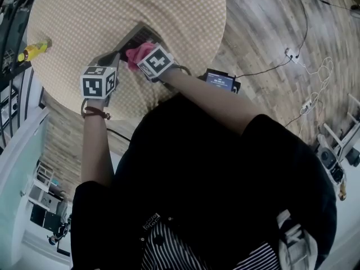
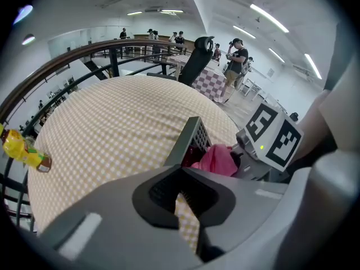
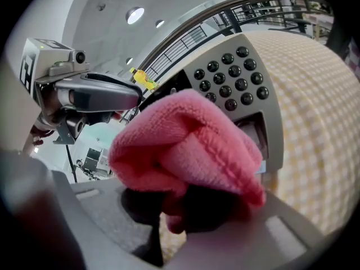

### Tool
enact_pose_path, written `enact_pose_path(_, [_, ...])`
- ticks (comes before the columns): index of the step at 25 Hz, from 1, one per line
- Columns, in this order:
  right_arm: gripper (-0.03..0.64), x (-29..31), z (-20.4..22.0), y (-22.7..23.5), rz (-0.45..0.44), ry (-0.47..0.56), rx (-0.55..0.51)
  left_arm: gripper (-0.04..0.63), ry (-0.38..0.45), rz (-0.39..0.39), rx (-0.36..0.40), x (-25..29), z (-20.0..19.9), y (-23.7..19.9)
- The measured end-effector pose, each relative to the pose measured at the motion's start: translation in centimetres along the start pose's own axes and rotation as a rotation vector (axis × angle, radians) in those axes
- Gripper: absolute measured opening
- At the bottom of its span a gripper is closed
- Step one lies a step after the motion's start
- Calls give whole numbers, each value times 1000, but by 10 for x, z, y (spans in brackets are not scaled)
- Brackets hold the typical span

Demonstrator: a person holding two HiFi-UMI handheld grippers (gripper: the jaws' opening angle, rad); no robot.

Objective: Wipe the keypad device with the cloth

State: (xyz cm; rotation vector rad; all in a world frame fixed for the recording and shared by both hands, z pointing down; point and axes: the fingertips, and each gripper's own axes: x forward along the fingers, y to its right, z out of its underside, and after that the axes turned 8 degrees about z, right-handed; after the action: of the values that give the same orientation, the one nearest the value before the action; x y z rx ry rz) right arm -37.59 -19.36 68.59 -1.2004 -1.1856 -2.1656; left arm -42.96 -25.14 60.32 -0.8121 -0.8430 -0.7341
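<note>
On the checkered tabletop, left hand-held gripper, forearm extended forward, pinches the near edge of the keypad device. Right hand-held gripper, arm angled in, clamps the pink cloth against the device, below the keys.

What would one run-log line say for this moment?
step: wiping | right hand-held gripper: shut on pink cloth, on keypad device | left hand-held gripper: shut, by device edge
</note>
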Motion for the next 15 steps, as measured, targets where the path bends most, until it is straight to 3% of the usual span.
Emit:
enact_pose_path(4, [66,2,1,1,2,-2,3,3,-46,25,-4,12,11,2])
enact_pose_path(6, [66,2,1,3,8,-2,6,3,-64,1,34,15,12,4])
enact_pose_path(11, [66,3,1,3,10,-2,-9,3,5,-89,76,-6,-10,-3])
enact_pose_path(15, [66,3,2,3,16,-7,-8,3,-18,-58,60,3,-4,-14])
